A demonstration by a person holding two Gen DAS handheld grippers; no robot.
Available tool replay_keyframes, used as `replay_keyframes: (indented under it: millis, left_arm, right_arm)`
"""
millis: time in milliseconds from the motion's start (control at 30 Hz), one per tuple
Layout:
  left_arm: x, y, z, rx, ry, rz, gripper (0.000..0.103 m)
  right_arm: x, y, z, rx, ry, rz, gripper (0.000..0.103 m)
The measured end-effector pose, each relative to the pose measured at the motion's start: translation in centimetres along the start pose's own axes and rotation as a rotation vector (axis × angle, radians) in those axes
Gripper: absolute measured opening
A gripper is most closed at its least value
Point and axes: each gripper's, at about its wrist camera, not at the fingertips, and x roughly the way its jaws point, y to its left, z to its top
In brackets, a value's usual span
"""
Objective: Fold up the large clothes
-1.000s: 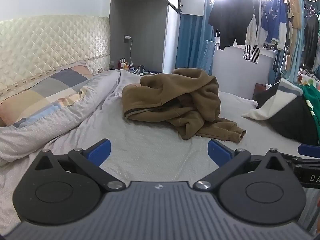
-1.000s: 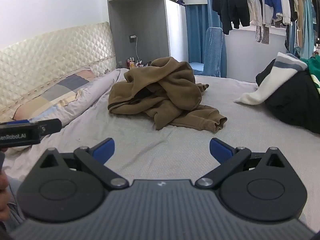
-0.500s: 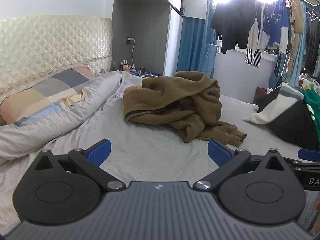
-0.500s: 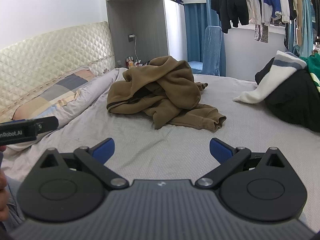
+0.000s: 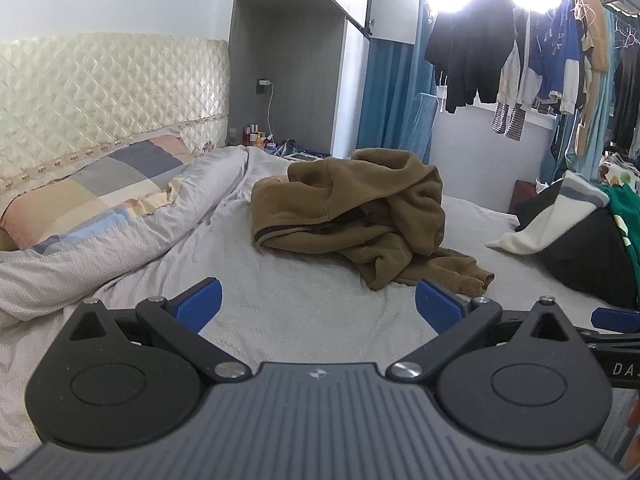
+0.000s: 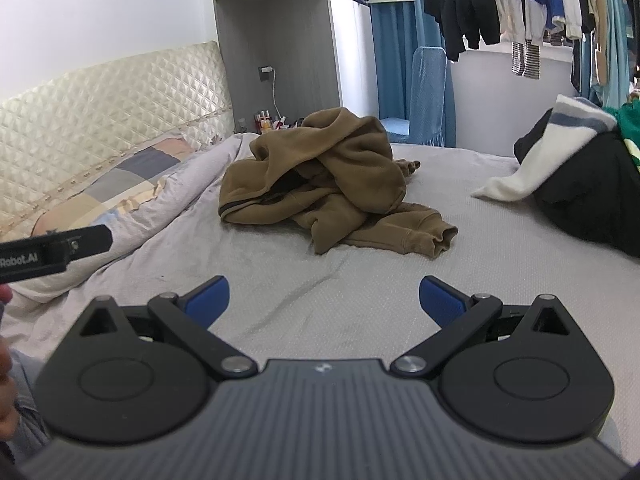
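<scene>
— One brown hoodie (image 5: 352, 216) lies crumpled in a heap near the middle of the bed (image 5: 304, 312); do you see it flat anywhere?

— No; it is bunched up on the grey sheet, its hood folded over the body, and one sleeve (image 6: 404, 234) trails out toward the near side with the cuff lying on the sheet.

— Where are the tongs?

— Both are well short of it, over bare sheet; the left gripper (image 5: 318, 300) has its blue fingers (image 5: 198, 304) spread wide with nothing between them; the right gripper (image 6: 324, 298) is the same, fingers (image 6: 440, 300) apart and holding nothing.

— Does either one touch the hoodie?

— Neither; a stretch of sheet lies between the fingertips and the sleeve in both views.

— What is around it?

— To the left a rolled duvet (image 5: 120, 240) runs along the bed, with a checked pillow (image 5: 100, 192) behind it against the quilted headboard (image 5: 100, 88); to the right sits a separate pile of clothes (image 5: 580, 236), black, white and green, well apart from the hoodie.

— And beyond the bed?

— Some clothes hang on a rail (image 5: 520, 48) by the bright window; a blue curtain (image 6: 400, 48) and a grey cabinet (image 6: 280, 40) stand behind.

— Anything at the frame edge?

— In the right wrist view the side of the left gripper shows at the left, with part of a hand (image 6: 6, 360) below it.
</scene>
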Motion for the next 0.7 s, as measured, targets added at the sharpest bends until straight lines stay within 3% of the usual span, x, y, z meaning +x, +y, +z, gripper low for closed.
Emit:
replay_keyframes:
  millis: [700]
  left_arm:
    - [0.4, 0.23, -0.21, -0.004, 0.017, -0.006, 0.103]
  right_arm:
    - [0.11, -0.5, -0.11, 0.006, 0.002, -0.01, 0.103]
